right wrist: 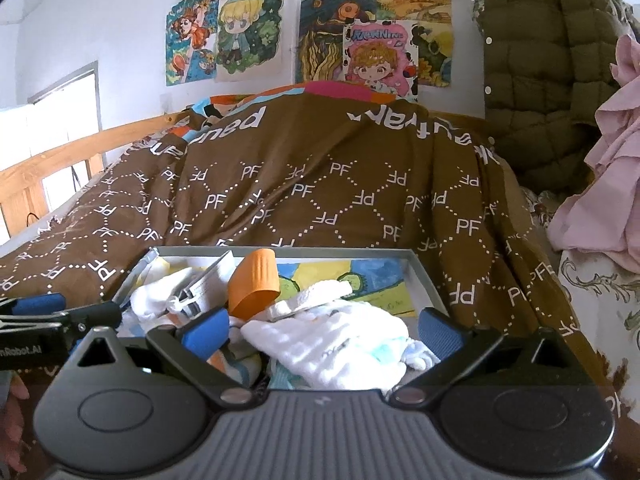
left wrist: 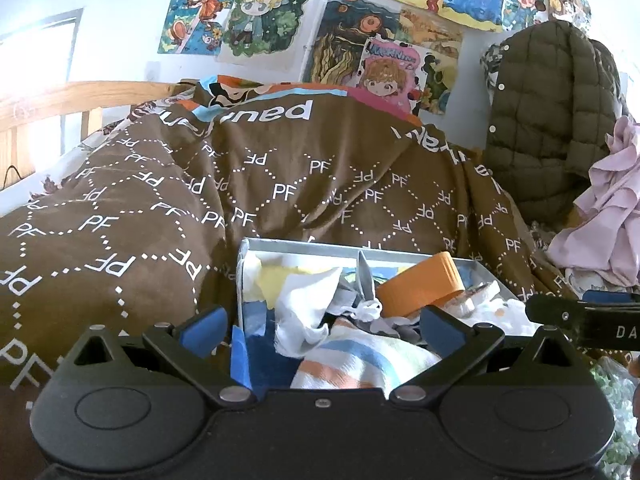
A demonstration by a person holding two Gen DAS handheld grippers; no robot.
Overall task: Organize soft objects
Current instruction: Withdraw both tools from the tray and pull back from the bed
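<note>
I hold a two-finger gripper in each hand, both aimed slightly downward at a shallow grey box (right wrist: 424,276) of soft things resting on a bed. My right gripper (right wrist: 324,330) has its blue-padded fingers (right wrist: 206,332) spread as wide as they go, clamped on nothing. A fluffy white cloth (right wrist: 332,336) lies in the box between them, with neither pad pressing it. Just ahead of my left finger stands an orange silicone band (right wrist: 254,284), curled on edge.

My left gripper (left wrist: 322,326) is also wide apart and empty. Between its fingers lie a striped white, orange and blue towel (left wrist: 360,364) and a crumpled white cloth (left wrist: 304,308); the orange band sits ahead of its right finger.

Beyond the box, a brown blanket printed with white "PF" letters (right wrist: 320,184) covers the bed. Colourful cartoon drawings (right wrist: 248,32) hang on the wall behind it. To my right hang an olive quilted jacket (right wrist: 536,68) and a pink ruffled garment (right wrist: 604,184).
</note>
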